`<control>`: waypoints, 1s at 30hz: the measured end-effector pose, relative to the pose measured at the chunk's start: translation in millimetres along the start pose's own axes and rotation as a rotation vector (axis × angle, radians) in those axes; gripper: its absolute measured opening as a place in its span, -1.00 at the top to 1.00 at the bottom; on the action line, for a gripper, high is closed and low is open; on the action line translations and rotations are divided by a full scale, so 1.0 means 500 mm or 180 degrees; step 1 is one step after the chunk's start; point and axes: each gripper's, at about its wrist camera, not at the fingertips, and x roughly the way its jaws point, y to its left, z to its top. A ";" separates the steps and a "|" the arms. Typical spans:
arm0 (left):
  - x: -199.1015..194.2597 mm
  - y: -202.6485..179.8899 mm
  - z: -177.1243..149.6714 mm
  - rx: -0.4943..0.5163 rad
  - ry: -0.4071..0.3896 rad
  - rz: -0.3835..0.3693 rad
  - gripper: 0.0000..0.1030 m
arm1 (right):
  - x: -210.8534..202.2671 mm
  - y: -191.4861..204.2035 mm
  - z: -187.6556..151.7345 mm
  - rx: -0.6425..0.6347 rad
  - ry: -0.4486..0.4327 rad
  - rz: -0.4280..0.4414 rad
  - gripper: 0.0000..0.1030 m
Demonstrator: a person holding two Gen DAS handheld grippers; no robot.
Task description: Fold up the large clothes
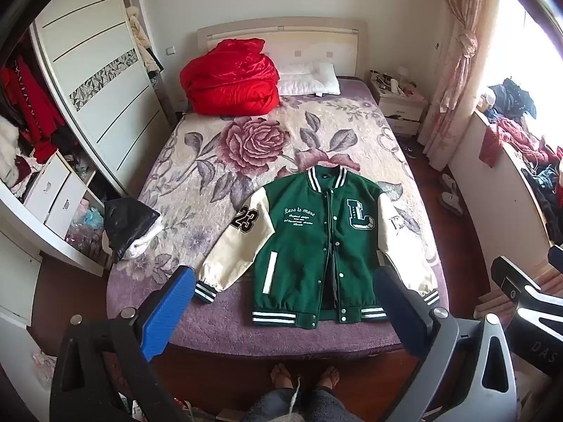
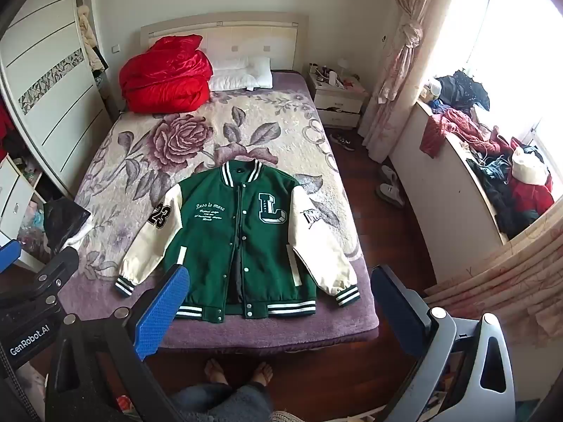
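We hover both grippers, left gripper (image 1: 285, 302) and right gripper (image 2: 278, 299), jaws spread wide and empty, above the jacket (image 1: 316, 242) lying flat, face-up at the bed's (image 1: 218, 330) near edge, sleeves splayed for folding.

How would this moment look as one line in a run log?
stage: before first fold | jacket: flat on bed, untouched | left gripper: open, empty | right gripper: open, empty

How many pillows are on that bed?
2, both white, at the head of the bed: one pillow beside the red quilt, the other pillow behind it against the headboard. The quilt could hide more.
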 end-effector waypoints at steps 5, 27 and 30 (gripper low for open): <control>0.000 -0.001 0.000 0.0000 0.0003 0.0005 -1.00 | 0.001 -0.001 0.000 0.0016 -0.0001 0.0024 -1.00; 0.002 0.007 0.012 -0.0010 -0.0010 -0.0012 -1.00 | 0.006 0.008 0.021 0.0007 -0.0010 0.0028 -1.00; 0.001 0.005 0.012 -0.0001 -0.0007 -0.0010 -1.00 | 0.005 0.010 0.023 0.0005 -0.0008 0.0023 -1.00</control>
